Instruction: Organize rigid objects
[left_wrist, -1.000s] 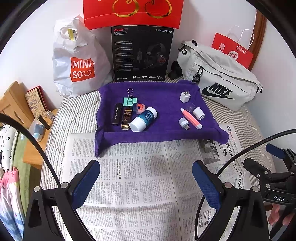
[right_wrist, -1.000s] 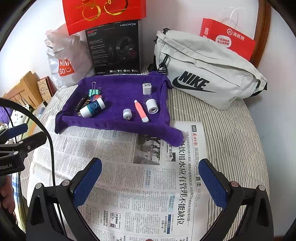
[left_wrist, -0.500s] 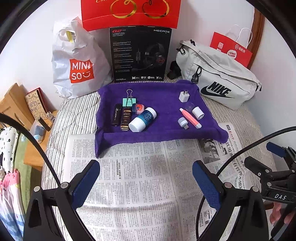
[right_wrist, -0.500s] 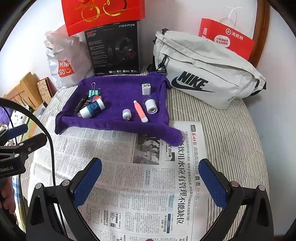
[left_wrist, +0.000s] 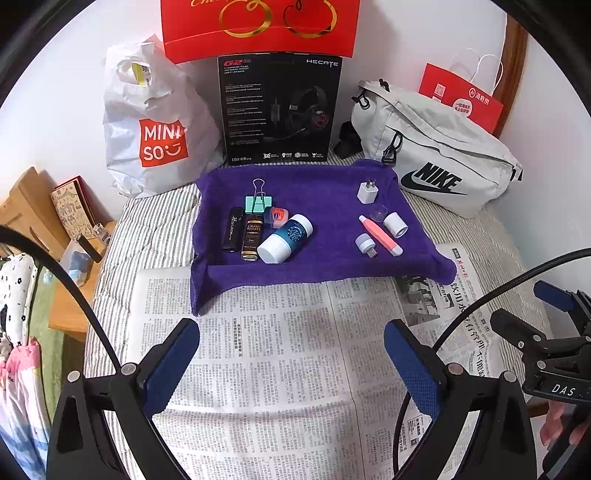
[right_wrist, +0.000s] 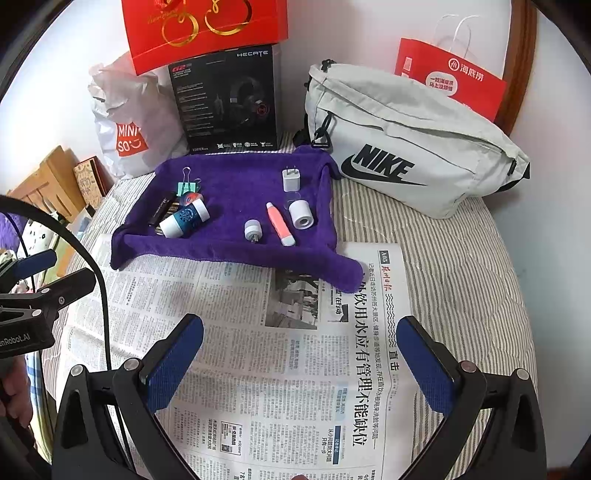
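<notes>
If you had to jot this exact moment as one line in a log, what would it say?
left gripper: open, empty, over newspaper | right gripper: open, empty | small items on purple towel | nothing picked yet

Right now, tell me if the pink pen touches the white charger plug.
Apart. The right wrist view shows purple towel plainly between the pink pen and the white charger plug.

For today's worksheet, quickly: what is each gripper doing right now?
Left gripper: open, holding nothing, above the newspaper.
Right gripper: open, holding nothing.
</notes>
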